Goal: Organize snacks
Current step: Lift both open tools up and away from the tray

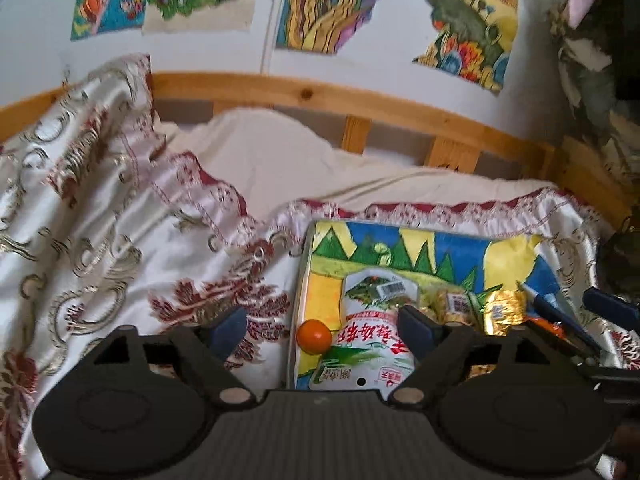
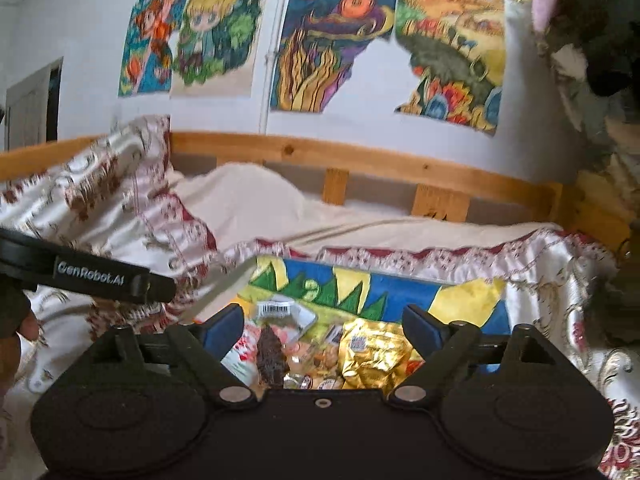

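A: Over the bed (image 1: 120,208) now. Left claw (image 1: 322,322) spread wide, blue fingers (image 1: 230,326) well apart, nothing clamped between them.

B: And the right claw (image 2: 322,322)? Same story: wide apart, gripping nothing, hanging above the snack pile.

A: Down on the flowered bedspread (image 1: 576,236), a tray (image 1: 300,292) lined with a bright painted sheet (image 1: 440,248) of green peaks, blue and yellow. Holding all the snacks.

B: Nearest in the left view, a big white snack bag (image 1: 368,340) with red lettering and a barcode at its far end, lying flat, partly behind the right finger.

A: Just left of that bag, a small orange fruit (image 1: 314,336), touching or nearly touching it, close to the tray's left wall.

B: To the right, crinkled gold foil packets (image 1: 502,308), side by side, small barcodes showing.

A: From the right wrist, gold packet (image 2: 376,350) straight ahead, between the fingers but lower, untouched. Dark brown snack piece (image 2: 270,354) left of it, small wrapped sweets (image 2: 308,380) near the camera, blurred.

B: Left claw's black body (image 2: 96,274) reaching in from the left edge of that view, white lettering on its side.

A: Beyond the bed, a wooden rail (image 1: 320,96) and coloured drawings (image 1: 328,4) on the white wall.
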### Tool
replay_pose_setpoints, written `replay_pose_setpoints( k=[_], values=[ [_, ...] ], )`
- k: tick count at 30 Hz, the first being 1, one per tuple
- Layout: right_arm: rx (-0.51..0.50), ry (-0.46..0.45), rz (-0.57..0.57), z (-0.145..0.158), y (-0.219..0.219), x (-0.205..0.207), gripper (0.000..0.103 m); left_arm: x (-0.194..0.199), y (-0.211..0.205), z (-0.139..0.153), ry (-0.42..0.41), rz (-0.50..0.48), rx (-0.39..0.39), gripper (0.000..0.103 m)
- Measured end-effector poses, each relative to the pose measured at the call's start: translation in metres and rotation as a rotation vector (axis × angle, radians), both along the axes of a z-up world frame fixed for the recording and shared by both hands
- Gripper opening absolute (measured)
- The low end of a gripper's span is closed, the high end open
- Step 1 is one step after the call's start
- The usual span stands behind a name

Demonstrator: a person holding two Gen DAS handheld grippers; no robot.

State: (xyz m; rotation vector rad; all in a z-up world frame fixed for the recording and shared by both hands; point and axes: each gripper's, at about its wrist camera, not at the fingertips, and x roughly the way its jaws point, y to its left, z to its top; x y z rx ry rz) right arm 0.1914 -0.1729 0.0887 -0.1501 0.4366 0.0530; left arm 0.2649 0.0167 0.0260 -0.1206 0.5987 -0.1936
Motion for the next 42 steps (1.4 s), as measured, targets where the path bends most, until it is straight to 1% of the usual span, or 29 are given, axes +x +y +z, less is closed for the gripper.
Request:
replay_pose_setpoints(
  k=[2, 4, 7, 9, 11, 17, 21, 25, 28, 34, 37, 42],
  values=[
    [0.003, -0.02, -0.004, 0.01, -0.001, -0.009, 0.091, -0.009, 0.003, 0.006, -0.014, 0.005, -0.006, 0.09],
    [0.01, -0.038, -0.007, 0.021, -0.004, -0.02, 0.096, -0.019, 0.006, 0.012, -0.03, 0.011, -0.011, 0.095],
    [0.032, -0.062, -0.017, 0.034, -0.009, -0.035, 0.099, -0.036, 0.01, 0.02, -0.06, 0.022, -0.023, 0.1],
    [0.049, -0.072, -0.026, 0.042, -0.012, -0.045, 0.1, -0.048, 0.012, 0.025, -0.083, 0.032, -0.029, 0.102],
    [0.06, -0.078, -0.033, 0.047, -0.014, -0.052, 0.102, -0.059, 0.012, 0.031, -0.104, 0.042, -0.026, 0.102],
    [0.085, -0.1, -0.056, 0.06, -0.023, -0.078, 0.102, -0.092, 0.007, 0.045, -0.163, 0.056, 0.02, 0.103],
    [0.1, -0.109, -0.072, 0.067, -0.029, -0.097, 0.102, -0.115, 0.005, 0.049, -0.184, 0.057, 0.019, 0.103],
    [0.105, -0.115, -0.076, 0.07, -0.034, -0.115, 0.102, -0.134, 0.002, 0.048, -0.193, 0.06, 0.019, 0.103],
    [0.107, -0.112, -0.086, 0.07, -0.037, -0.127, 0.102, -0.145, 0.0, 0.046, -0.186, 0.057, 0.017, 0.103],
    [0.138, -0.106, -0.1, 0.066, -0.047, -0.152, 0.102, -0.166, -0.001, 0.041, -0.177, 0.058, 0.031, 0.103],
    [0.155, -0.095, -0.103, 0.062, -0.05, -0.163, 0.102, -0.175, 0.0, 0.038, -0.166, 0.064, 0.021, 0.103],
    [0.155, -0.082, -0.109, 0.056, -0.05, -0.179, 0.102, -0.187, 0.001, 0.033, -0.156, 0.067, 0.022, 0.103]
  ],
)
